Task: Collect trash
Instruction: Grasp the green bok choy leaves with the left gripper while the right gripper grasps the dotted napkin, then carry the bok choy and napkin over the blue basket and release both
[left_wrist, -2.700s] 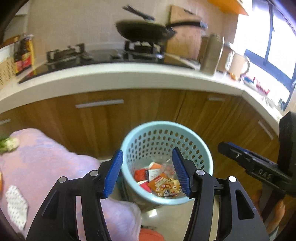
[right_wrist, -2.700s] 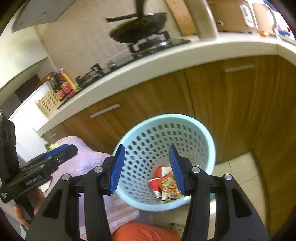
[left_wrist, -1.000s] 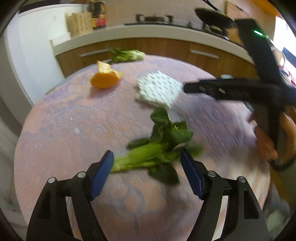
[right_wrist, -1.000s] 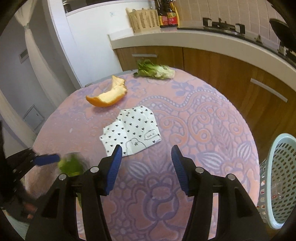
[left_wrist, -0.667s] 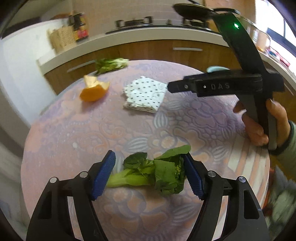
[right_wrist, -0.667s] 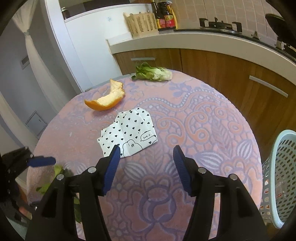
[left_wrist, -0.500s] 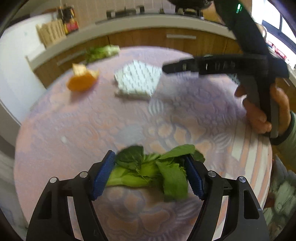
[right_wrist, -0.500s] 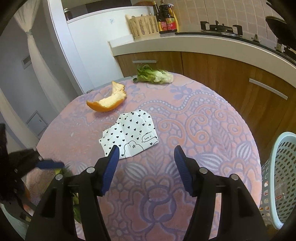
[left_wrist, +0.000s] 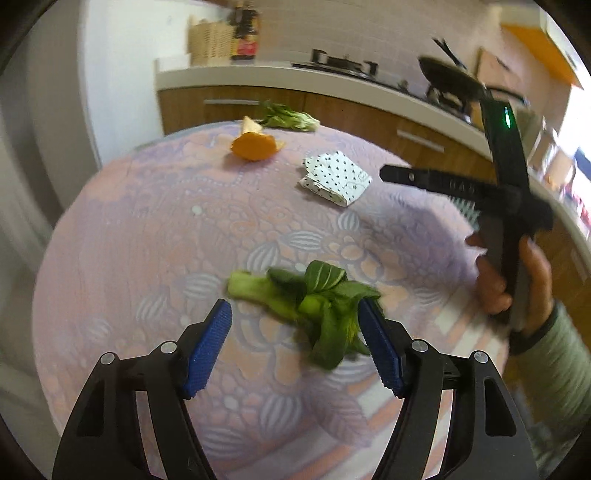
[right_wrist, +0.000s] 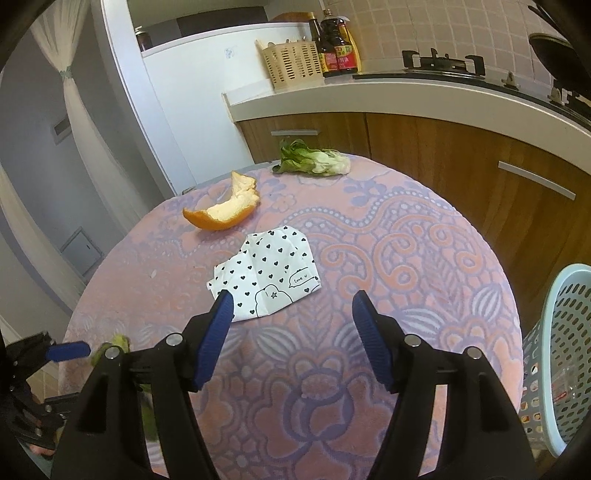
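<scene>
A green bok choy piece (left_wrist: 310, 299) lies on the round pink-clothed table (left_wrist: 155, 229). My left gripper (left_wrist: 295, 343) is open just behind it, with the leaves reaching between the blue pads. A heart-printed crumpled paper (right_wrist: 267, 277) lies mid-table, right in front of my open right gripper (right_wrist: 293, 336); it also shows in the left wrist view (left_wrist: 334, 177). An orange peel (right_wrist: 225, 210) and a second bok choy piece (right_wrist: 314, 162) lie at the far edge. The light-blue trash basket (right_wrist: 565, 365) stands on the floor to the right.
A kitchen counter (right_wrist: 406, 92) with wooden cabinets runs behind the table, holding sauce bottles (right_wrist: 338, 44), a slatted basket and a gas stove. A white fridge (right_wrist: 184, 92) stands at the left.
Both grippers swung from over the basket to the table. My left gripper has shifted so the bok choy now lies slightly right between its pads. The right gripper edged closer to the paper.
</scene>
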